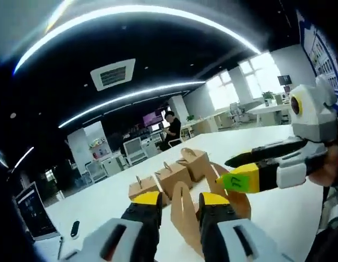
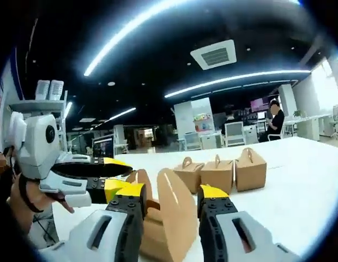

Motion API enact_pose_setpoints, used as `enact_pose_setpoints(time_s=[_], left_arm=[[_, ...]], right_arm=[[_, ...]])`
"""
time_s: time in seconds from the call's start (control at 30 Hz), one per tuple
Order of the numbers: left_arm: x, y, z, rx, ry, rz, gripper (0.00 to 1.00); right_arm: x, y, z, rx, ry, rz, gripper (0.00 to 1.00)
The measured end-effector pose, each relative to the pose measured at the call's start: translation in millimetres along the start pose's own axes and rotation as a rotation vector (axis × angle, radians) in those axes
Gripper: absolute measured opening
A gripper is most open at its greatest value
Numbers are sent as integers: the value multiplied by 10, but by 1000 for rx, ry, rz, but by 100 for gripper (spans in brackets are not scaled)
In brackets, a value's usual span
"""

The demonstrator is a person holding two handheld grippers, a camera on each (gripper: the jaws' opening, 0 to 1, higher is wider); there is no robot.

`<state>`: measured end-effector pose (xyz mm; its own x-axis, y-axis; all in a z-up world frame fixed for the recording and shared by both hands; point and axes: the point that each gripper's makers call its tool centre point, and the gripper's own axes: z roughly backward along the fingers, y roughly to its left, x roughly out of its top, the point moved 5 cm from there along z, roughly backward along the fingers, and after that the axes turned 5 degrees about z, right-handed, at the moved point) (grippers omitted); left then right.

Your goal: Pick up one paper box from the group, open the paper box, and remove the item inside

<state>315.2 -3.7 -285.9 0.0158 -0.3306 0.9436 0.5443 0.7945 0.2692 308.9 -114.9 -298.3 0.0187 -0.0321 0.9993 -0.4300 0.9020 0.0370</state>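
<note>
An opened brown paper box is held up between my two grippers above the white table [image 1: 278,213]. In the left gripper view, one of its tall flaps [image 1: 182,218] stands between my left gripper's [image 1: 181,199] yellow-tipped jaws, which are shut on it. My right gripper [image 1: 242,172] comes in from the right, shut on another flap [image 1: 215,174]. In the right gripper view, a flap [image 2: 177,215] fills the gap of my right gripper [image 2: 170,192], and my left gripper [image 2: 119,176] pinches a flap [image 2: 140,180] from the left. Three closed boxes [image 1: 171,177] [image 2: 217,173] stand in a row behind.
A person [image 1: 171,126] [image 2: 276,121] sits at a far desk among office chairs [image 2: 233,134]. A laptop screen [image 1: 32,213] and a small dark object [image 1: 75,228] are at the table's left end. Bare tabletop [image 2: 305,185] lies right of the boxes.
</note>
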Motion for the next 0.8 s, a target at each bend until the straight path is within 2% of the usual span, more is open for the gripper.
enact_pose_setpoints(time_s=[0.1, 0.2, 0.27, 0.3, 0.6, 0.7, 0.77, 0.8], left_arm=[[-36, 24, 6, 26, 14, -42, 13], [-63, 41, 15, 32, 25, -77, 11], [-69, 61, 33, 41, 29, -93, 10], [-79, 81, 42, 52, 37, -109, 9], [-158, 223, 115, 96, 43, -96, 9], [-226, 319, 135, 129, 24, -32, 10], [-289, 371, 140, 130, 12, 46, 10], [-314, 404, 138, 136, 9, 52, 10]], right_arm=[[-58, -26, -34, -2, 29, -23, 25], [-42, -58, -15, -19, 39, -14, 13], [-41, -93, -7, -33, 50, 7, 10], [-50, -132, 10, -52, 64, 25, 5], [-135, -299, 79, -82, 85, 26, 5], [-187, -357, 96, -90, 83, -13, 4], [-233, -382, 99, -87, 88, -34, 4], [-242, -381, 114, -89, 88, -36, 4]])
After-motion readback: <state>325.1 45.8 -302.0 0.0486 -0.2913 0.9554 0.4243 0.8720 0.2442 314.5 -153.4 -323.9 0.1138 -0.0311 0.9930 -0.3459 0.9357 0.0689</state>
